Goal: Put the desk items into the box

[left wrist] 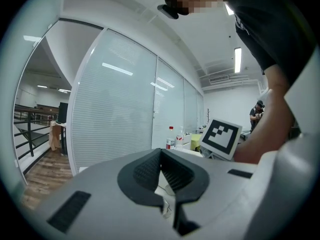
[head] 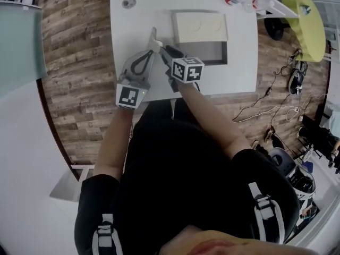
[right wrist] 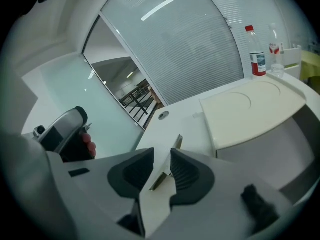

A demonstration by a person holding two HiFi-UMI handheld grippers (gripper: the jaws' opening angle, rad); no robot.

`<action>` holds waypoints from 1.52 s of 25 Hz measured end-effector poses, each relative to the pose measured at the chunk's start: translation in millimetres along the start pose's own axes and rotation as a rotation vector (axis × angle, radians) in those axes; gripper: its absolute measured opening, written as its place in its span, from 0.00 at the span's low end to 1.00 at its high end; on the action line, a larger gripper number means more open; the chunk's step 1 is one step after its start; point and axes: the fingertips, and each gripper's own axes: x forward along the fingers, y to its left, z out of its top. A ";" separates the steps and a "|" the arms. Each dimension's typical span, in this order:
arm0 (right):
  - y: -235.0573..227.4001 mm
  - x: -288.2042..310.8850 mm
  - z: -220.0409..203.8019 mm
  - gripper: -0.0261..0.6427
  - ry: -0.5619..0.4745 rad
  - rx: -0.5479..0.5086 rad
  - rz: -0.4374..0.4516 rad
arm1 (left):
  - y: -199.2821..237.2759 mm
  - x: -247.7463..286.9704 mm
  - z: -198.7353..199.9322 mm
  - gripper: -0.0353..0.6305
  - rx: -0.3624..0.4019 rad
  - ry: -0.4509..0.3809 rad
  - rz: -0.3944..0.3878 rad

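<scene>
Centre the right gripper [right wrist: 162, 156], jaws parted, over the thin metal strip [right wrist: 177, 143] before closing; the left gripper [left wrist: 160, 151] sits closed.

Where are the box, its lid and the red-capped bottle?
box [head: 204, 52]: head view, bare grey inside floor.
lid [head: 199, 26]: head view, middle of its cream top.
bottle [right wrist: 257, 62]: right gripper view, on its label.

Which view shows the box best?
The head view: the box shows whole from above, its cream lid over the far part. The right gripper view shows it side-on, cut off at the frame edge. The left gripper view misses it.
</scene>
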 end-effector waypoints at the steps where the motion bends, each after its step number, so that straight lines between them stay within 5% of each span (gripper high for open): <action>1: -3.1 3.6 -2.5 0.20 0.007 0.010 -0.010 | 1.0 1.4 -3.2 0.07 -0.002 0.002 -0.001; 11: -23.9 29.1 -21.2 0.26 0.094 0.089 -0.117 | 12.9 7.7 -19.7 0.07 -0.037 0.021 0.024; 17: -33.0 42.3 -33.5 0.26 0.136 0.182 -0.107 | 12.9 7.6 -22.7 0.07 -0.038 0.023 0.026; 27: -23.3 48.9 -25.8 0.10 0.096 0.264 -0.039 | 15.7 3.0 -24.8 0.07 -0.045 0.026 0.039; 38: -9.2 38.2 -12.1 0.08 0.065 0.184 -0.011 | 15.0 5.1 -15.6 0.07 -0.016 0.014 0.028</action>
